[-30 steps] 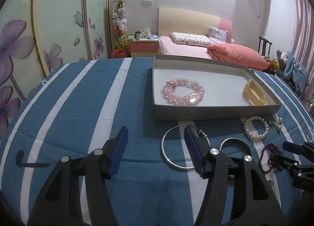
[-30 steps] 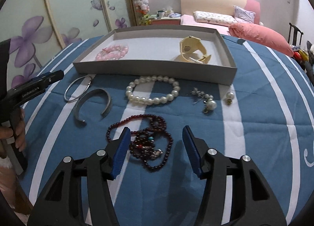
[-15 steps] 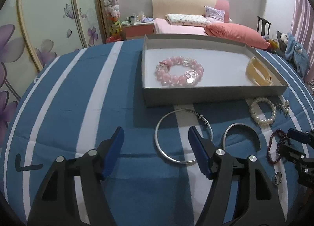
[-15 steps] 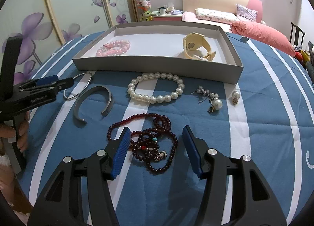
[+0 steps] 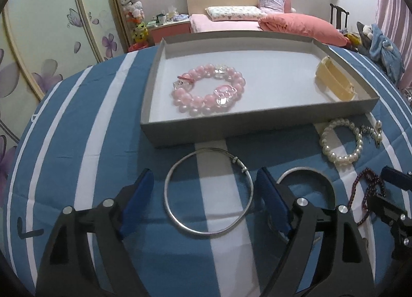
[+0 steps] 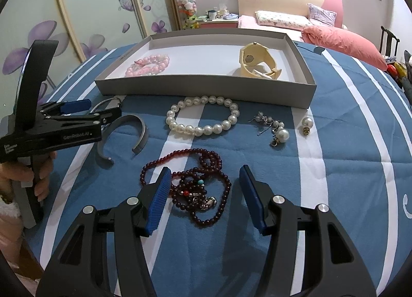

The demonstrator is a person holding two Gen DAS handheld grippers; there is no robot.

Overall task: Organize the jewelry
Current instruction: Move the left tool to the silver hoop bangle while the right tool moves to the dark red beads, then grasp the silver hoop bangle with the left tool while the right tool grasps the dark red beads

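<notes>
- Since the earlier frame the left gripper has closed in on the thin silver bangle; jaws opening, straddling it, pads not touching.
- Bangle lies flat on the striped blue cloth, just before the grey tray.
- Likely light, rigid, slick metal; best pinched across the wire rim.
- Right gripper hovers half-open over the dark red bead necklace, holding nothing.

Left wrist view: low over blue striped counter, faces grey tray upper centre, close; own gripper bottom of frame. Right wrist view: similar tilt down, tray farther up frame. Both share tray, pearl bracelet, bed behind; each sees other's gripper at frame edge.
</notes>
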